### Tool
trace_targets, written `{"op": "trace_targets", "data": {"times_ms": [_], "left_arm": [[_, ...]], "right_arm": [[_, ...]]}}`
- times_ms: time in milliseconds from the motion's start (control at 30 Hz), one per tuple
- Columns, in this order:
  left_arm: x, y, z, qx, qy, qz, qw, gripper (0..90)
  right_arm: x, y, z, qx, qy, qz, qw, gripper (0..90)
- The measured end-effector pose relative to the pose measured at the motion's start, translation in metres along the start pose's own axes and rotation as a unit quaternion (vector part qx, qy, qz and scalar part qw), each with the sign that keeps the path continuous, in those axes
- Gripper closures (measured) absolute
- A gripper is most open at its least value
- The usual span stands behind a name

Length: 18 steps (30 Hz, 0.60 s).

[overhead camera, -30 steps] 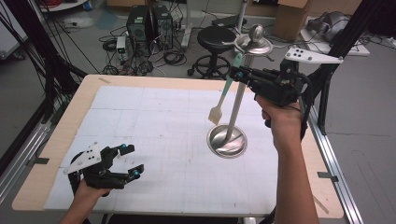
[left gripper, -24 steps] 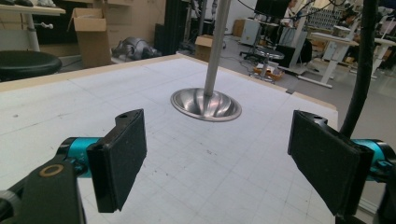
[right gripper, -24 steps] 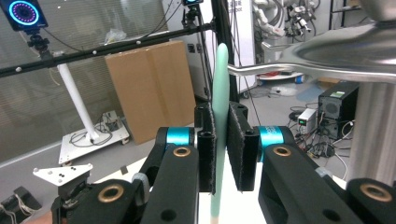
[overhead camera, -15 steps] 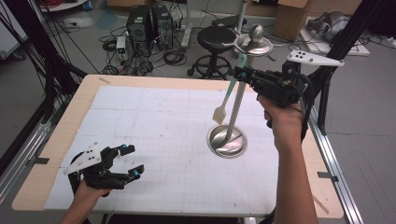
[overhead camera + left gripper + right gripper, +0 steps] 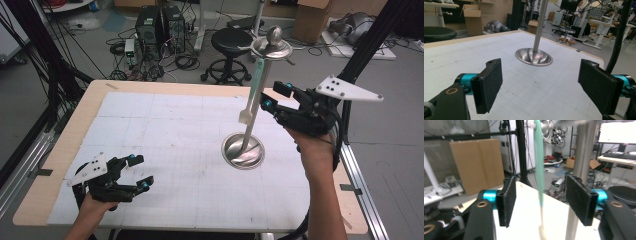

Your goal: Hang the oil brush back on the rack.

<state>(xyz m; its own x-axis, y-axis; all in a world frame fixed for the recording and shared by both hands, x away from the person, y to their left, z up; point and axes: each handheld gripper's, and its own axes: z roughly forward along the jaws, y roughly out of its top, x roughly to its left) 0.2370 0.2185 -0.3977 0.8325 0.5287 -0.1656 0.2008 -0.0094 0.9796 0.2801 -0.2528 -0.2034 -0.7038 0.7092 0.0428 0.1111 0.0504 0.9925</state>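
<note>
Pale-green plastic spatula (image 5: 251, 92) hanging from the top disc of the polished steel stand (image 5: 243, 150) mid-tabletop (image 5: 165, 130), loose between the released jaws of the right tool (image 5: 278, 97). Hanging step seemingly done; next, probably a straight retreat without nudging the handle. Left tool (image 5: 139, 172) also spread wide, idle near the tabletop's front-left corner.

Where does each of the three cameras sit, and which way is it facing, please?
High view: above the person's side, looking forward and down on the white gridded table; both forearms, left gripper, right gripper.
Left gripper view: low on the left gripper, facing the silver metal stand with dished base; its open black fingers.
Right gripper view: on the raised right gripper, facing the hanging mint-green spatula; its open fingers.
Shared: the stand.
</note>
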Motion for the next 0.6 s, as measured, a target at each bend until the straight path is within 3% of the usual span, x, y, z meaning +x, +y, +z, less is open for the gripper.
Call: {"op": "trace_targets", "data": {"times_ms": [200, 333, 600], "left_arm": [[0.001, 0.0, 0.0, -0.002, 0.008, -0.002, 1.0, 20.0], [0.002, -0.001, 0.0, 0.001, 0.014, -0.001, 0.9999, 19.8], [0.004, -0.001, 0.001, -0.005, 0.029, -0.003, 0.9996, 19.9]], "right_arm": [[0.0, -0.038, -0.019, 0.005, -0.014, 0.0, 0.9999, 27.2], [0.002, -0.08, -0.037, 0.022, -0.053, 0.009, 0.9983, 16.1], [0.007, -0.144, -0.067, 0.047, -0.104, 0.022, 0.9932, 16.1]]}}
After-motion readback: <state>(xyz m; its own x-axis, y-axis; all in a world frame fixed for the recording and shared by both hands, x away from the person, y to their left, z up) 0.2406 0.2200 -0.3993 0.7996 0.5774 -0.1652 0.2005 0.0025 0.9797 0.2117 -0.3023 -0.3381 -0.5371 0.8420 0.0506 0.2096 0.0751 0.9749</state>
